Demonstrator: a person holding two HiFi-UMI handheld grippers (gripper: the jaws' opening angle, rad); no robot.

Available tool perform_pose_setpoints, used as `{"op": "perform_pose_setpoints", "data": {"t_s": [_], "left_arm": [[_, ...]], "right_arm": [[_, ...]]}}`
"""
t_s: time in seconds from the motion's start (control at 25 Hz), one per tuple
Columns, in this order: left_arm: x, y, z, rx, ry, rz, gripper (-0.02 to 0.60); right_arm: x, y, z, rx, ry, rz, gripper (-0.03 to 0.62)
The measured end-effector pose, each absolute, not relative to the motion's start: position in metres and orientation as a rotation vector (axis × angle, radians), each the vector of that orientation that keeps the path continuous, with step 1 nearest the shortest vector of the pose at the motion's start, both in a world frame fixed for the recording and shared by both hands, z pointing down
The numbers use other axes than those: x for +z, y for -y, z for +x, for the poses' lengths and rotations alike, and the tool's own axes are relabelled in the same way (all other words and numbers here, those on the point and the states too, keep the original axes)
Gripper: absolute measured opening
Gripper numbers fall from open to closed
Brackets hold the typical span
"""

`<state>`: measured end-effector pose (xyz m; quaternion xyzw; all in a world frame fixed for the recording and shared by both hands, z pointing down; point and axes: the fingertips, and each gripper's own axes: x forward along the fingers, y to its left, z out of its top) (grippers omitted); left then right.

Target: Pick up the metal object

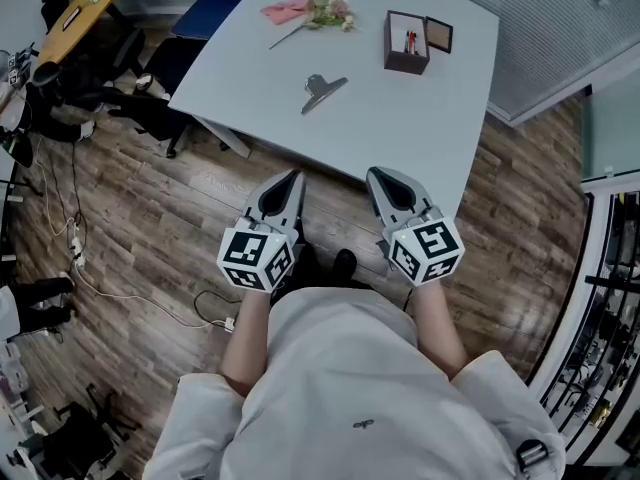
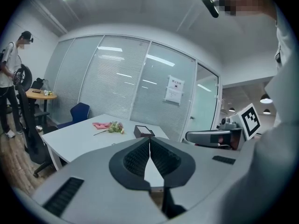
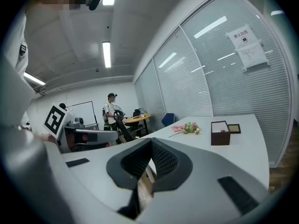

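A metal binder clip (image 1: 323, 91) lies in the middle of the light grey table (image 1: 420, 118). Both grippers are held over the wood floor, short of the table's near edge. My left gripper (image 1: 294, 179) points toward the table with its jaws closed tip to tip and nothing between them. My right gripper (image 1: 374, 176) sits beside it, likewise shut and empty. In the left gripper view the left gripper (image 2: 149, 140) meets at the tips; the clip is hidden behind it. The right gripper (image 3: 150, 143) in its own view is closed too.
A dark brown box (image 1: 407, 43) with its lid (image 1: 438, 35) beside it stands at the table's far right. A flower stem (image 1: 318, 14) and pink cloth (image 1: 285, 10) lie at the far side. Office chairs (image 1: 150, 88) and cables (image 1: 90, 268) crowd the left floor. Another person (image 3: 111, 113) stands far off.
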<state>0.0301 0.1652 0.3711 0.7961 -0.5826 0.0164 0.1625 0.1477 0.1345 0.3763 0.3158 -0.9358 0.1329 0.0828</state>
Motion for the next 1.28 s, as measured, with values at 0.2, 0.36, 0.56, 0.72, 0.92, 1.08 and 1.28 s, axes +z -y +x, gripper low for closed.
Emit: {"op": "perform_pose_setpoints", "data": {"t_s": [0.2,0.36,0.56,0.72,0.92,1.08,1.28], "left_arm": [[0.372,-0.146,0.014,0.032,1.663,2.271,0.021],[0.375,-0.128,-0.001,0.042,1.625,2.284,0.021],[0.376,-0.1,-0.015,0.059,1.555,2.322,0.021],[0.374,-0.079,-0.03,0.049,1.52,2.341,0.023],[0.376,-0.055,-0.047,0.064,1.476,2.358,0.046],[0.378,-0.039,-0.061,0.076,1.438,2.373,0.086],[0.379,-0.021,-0.081,0.086,1.413,2.397,0.1]], "right_arm": [[0.376,-0.118,0.134,0.393,2.784,0.946,0.008],[0.373,-0.103,0.112,0.384,2.772,0.95,0.009],[0.372,-0.078,0.091,0.384,2.746,0.965,0.038],[0.371,-0.059,0.075,0.38,2.735,0.986,0.061],[0.37,-0.036,0.053,0.375,2.725,1.0,0.088],[0.37,-0.019,0.037,0.374,2.714,1.013,0.109],[0.372,0.001,0.01,0.371,2.709,1.014,0.125]]}}
